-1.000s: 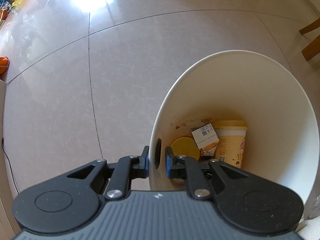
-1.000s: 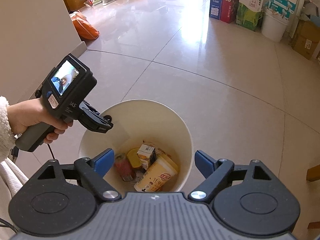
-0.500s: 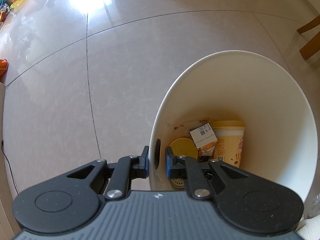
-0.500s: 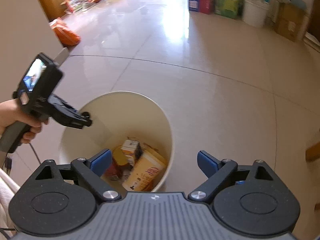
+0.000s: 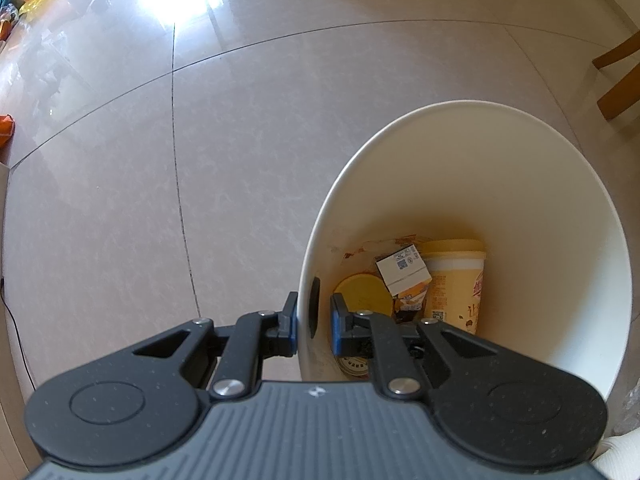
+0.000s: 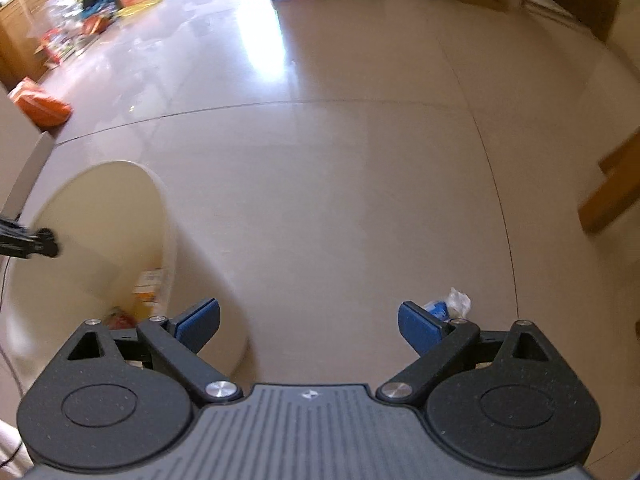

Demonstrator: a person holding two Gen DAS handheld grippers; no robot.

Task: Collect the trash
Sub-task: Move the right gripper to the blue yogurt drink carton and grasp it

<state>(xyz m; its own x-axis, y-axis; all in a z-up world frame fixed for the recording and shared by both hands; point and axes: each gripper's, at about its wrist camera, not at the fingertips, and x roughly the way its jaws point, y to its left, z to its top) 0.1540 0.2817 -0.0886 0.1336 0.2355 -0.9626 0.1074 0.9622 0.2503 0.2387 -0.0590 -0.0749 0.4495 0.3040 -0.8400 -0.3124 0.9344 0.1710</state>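
- Black left gripper (image 5: 314, 330) is clamped on the near wall of the cream bin (image 5: 560, 208): one pad sits outside the wall, the other inside, with the wall pinched between the jaws.
- Inside the bin, just past the inner pad, lie a yellow lid (image 5: 363, 294), a small carton (image 5: 403, 270) and a yellow cup (image 5: 456, 284); farther off is the bin's bare far wall.
- Right gripper (image 6: 308, 324) holds nothing, its blue pads spread wide over bare floor (image 6: 340, 200).
- Just beyond the right-hand pad, and partly hidden by it, lies a crumpled white-and-blue wrapper (image 6: 450, 304) on the floor, outside the jaws, not between them.
- To the left of the right jaws stands the bin, with the left gripper's tips at its rim.
- Step in hand, as I judge it: the left holds the bin steady while the right goes for loose trash.
- Next move calls for shifting the right jaws rightward and down until the wrapper lies between the pads, then closing; a light wrapper may slide on the glossy tile.
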